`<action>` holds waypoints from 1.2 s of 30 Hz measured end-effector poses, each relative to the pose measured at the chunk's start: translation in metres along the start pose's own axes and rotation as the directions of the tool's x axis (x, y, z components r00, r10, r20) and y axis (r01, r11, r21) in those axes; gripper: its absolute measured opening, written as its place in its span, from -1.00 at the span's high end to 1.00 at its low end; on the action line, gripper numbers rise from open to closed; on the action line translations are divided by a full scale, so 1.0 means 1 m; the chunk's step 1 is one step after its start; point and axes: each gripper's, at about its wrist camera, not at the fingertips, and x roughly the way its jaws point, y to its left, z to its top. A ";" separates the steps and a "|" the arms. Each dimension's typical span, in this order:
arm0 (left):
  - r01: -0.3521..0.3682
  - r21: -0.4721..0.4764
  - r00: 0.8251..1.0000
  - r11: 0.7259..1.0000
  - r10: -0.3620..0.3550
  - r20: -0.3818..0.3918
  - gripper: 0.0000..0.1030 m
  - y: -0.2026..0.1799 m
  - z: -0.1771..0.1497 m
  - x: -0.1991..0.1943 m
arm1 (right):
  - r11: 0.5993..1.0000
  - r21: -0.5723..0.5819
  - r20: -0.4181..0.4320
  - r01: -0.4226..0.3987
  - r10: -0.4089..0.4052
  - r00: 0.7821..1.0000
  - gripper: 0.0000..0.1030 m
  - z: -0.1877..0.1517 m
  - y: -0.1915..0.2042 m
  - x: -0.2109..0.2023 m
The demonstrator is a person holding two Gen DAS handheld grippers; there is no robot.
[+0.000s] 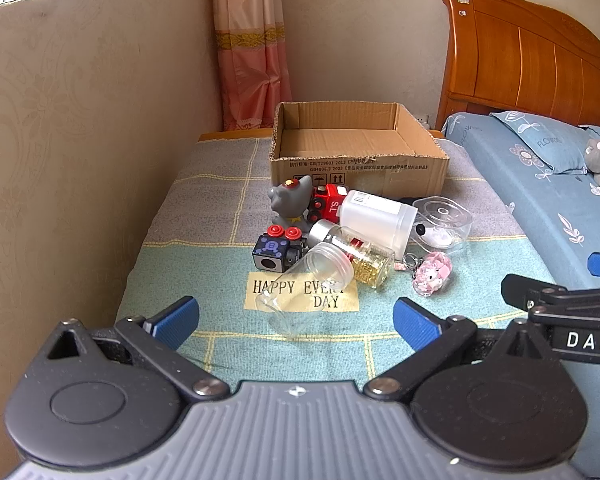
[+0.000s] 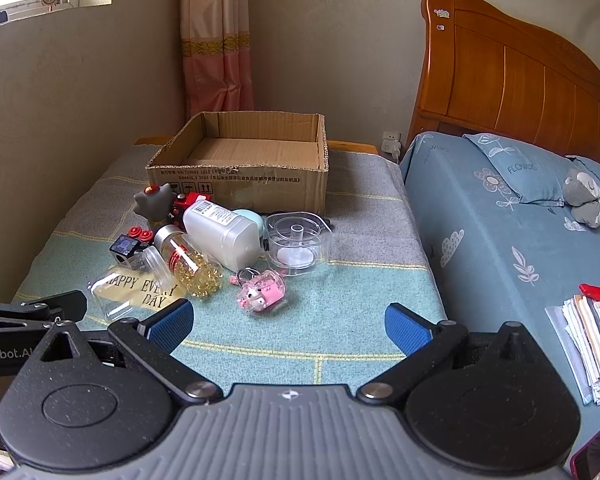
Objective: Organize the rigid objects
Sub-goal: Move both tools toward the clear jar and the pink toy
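From the left wrist view, the left gripper (image 1: 296, 320) hangs wide and empty just short of the clear jar (image 1: 306, 286), which lies on its side on the blanket-covered surface (image 1: 188, 240), its mouth resting against the capsule bottle (image 1: 354, 254). The risk, I judge, is that the round, slick jar rolls away or knocks the bottle as the pads close, and the packed pile behind it, up to the white bottle (image 1: 378, 216), could shift. The cardboard box (image 1: 356, 148) waits empty beyond. From the right wrist view, the right gripper (image 2: 288, 330) is likewise wide and holds nothing, nearest the pink keychain (image 2: 262, 292); its loose ring may snag or slip from a grip, and the left gripper, close at the left edge, could collide.
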 end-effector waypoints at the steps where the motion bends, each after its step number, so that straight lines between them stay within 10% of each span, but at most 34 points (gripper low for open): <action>1: 0.000 -0.001 1.000 1.000 0.000 -0.001 -0.99 0.000 0.000 0.000 | 1.000 -0.001 0.000 0.000 0.000 1.000 -1.00 0.000 0.000 0.000; 36: 0.005 0.015 1.000 1.000 -0.005 0.020 -0.99 -0.002 0.010 0.005 | 1.000 -0.005 0.014 0.004 -0.004 1.000 -1.00 0.007 -0.001 0.003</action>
